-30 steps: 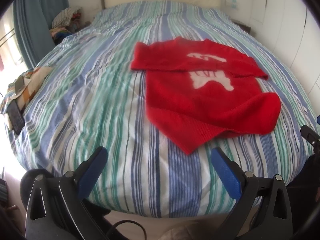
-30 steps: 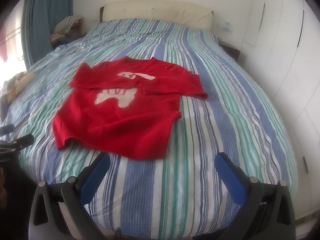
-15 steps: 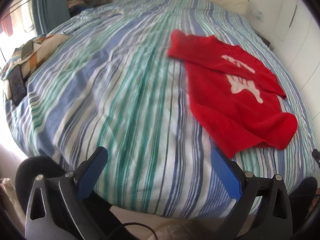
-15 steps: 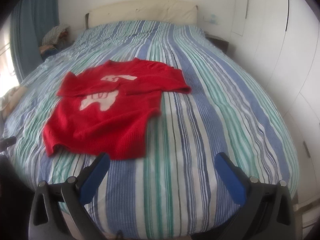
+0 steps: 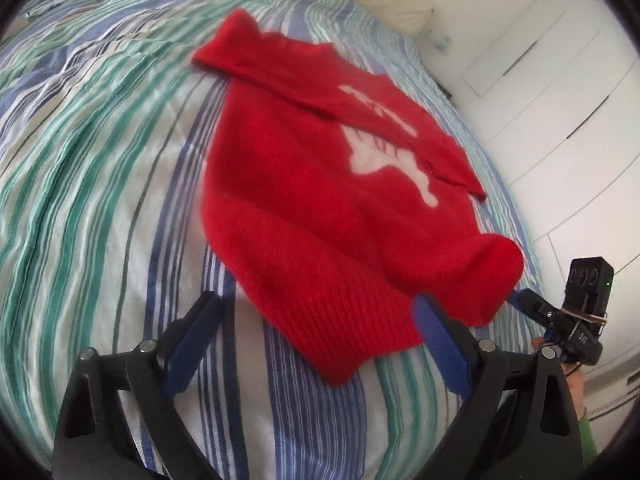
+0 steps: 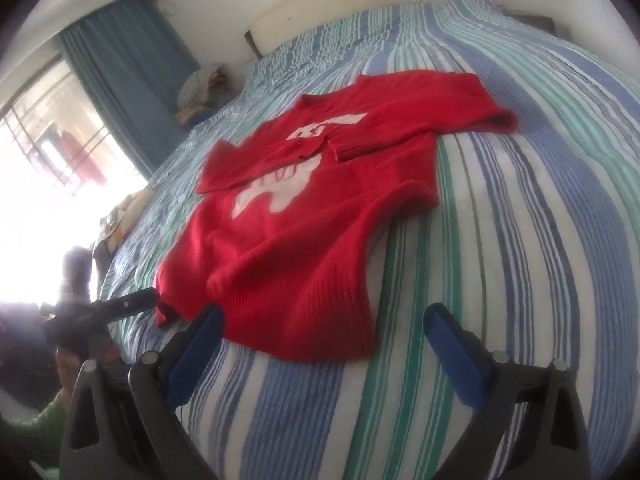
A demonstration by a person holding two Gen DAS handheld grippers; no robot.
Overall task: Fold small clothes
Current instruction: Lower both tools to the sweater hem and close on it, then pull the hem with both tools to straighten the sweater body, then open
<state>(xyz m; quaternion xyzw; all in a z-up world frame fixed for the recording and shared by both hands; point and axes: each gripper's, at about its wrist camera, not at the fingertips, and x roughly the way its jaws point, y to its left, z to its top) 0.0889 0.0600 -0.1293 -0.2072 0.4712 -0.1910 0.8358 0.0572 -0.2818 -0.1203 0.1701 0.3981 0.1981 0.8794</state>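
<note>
Daylight pouring in from window point(image 6: 48, 168) at nine o'clock, blowing out white. Sweater point(image 5: 320, 184) blurring softly. Fisheye bending edges, corners vignetting black.

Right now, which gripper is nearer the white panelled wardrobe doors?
Right. The right gripper sits at the red knitted sweater's hem on the wardrobe doors' side; the left gripper is at the hem farther away. Both jaws are closing, hem between them.

Striped bed point(image 6: 520, 240), blue curtain point(image 6: 132, 92), bright window point(image 6: 48, 140), seemingly white wardrobe doors point(image 5: 560, 92).
</note>
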